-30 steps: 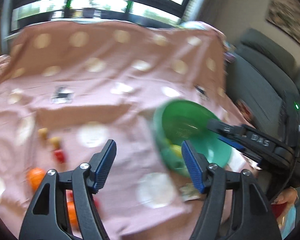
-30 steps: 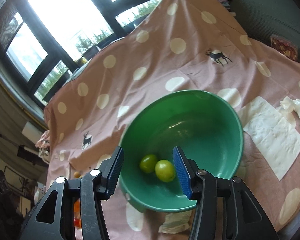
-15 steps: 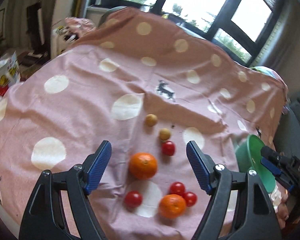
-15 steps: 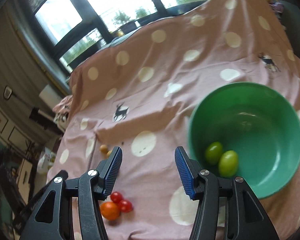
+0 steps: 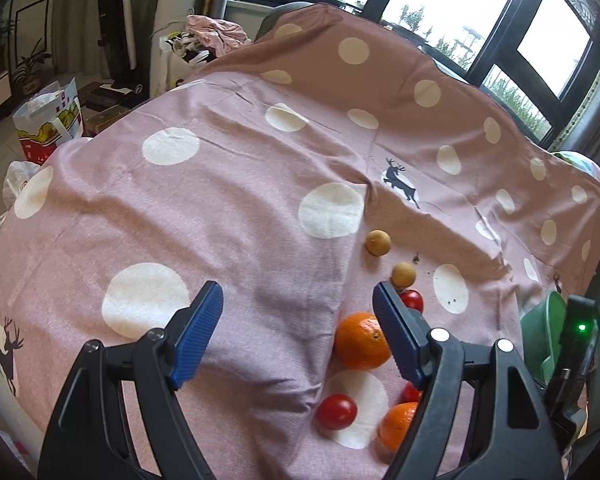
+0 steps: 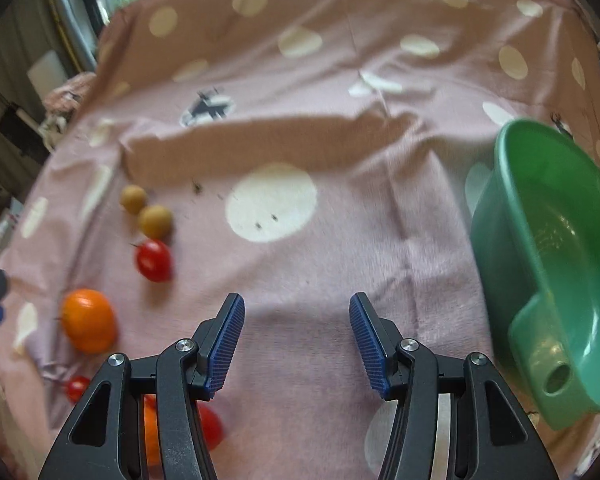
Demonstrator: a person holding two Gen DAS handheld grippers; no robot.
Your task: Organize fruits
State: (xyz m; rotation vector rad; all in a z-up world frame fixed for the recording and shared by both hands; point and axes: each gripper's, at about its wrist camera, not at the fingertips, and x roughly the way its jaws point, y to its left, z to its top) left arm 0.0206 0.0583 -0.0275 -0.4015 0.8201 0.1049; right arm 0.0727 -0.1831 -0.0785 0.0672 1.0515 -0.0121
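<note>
Fruit pile back in front of both my grippers.

Half a second ago my right gripper [image 6: 296, 340] was by the green bowl [image 6: 540, 264]; now the bowl sits off right and I face the fruit, so I think another pick comes next. Both jaws are wide and empty, left gripper [image 5: 298, 336] too. Nearest the left one is the round orange [image 5: 360, 340], stem dimple facing right, with no long side.

Right hand-held gripper [image 6: 296, 340] gapes empty between fruits [image 6: 153, 260] and green bowl [image 6: 548, 256].
</note>
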